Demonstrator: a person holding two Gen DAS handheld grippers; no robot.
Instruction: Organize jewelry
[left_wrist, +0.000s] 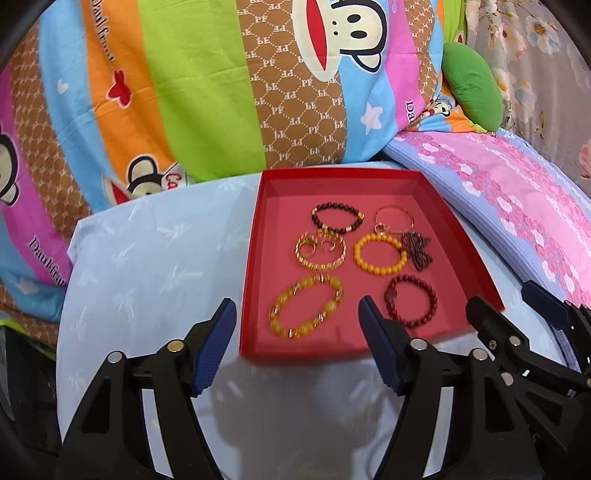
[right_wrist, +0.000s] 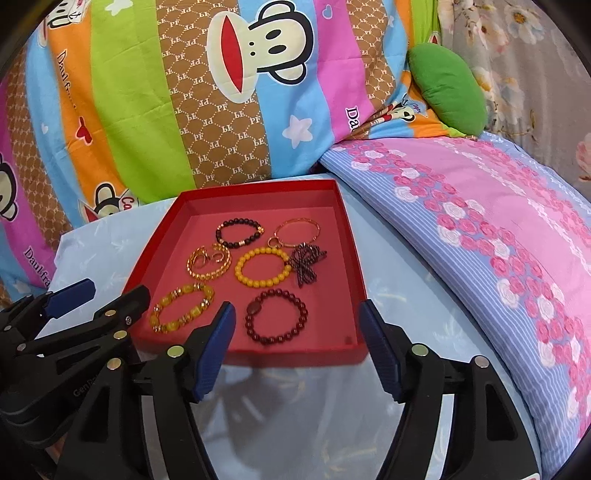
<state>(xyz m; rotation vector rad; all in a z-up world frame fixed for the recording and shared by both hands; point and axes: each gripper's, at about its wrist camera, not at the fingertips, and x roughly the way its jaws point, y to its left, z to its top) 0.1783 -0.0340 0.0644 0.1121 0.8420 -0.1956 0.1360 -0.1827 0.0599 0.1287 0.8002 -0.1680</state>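
Left gripper (left_wrist: 297, 345) agape, empty | right gripper (right_wrist: 297, 345) agape, empty | red tray (left_wrist: 424, 343): six bracelets

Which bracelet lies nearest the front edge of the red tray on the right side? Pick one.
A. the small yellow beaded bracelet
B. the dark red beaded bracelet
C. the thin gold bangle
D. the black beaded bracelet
B: the dark red beaded bracelet lies closest to the front wall of the red tray, while the others sit farther back.

red tray (left_wrist: 458, 236) on pale-blue cloth | six bracelets (left_wrist: 376, 254) flat inside, spaced apart | dark bow (left_wrist: 419, 253) right
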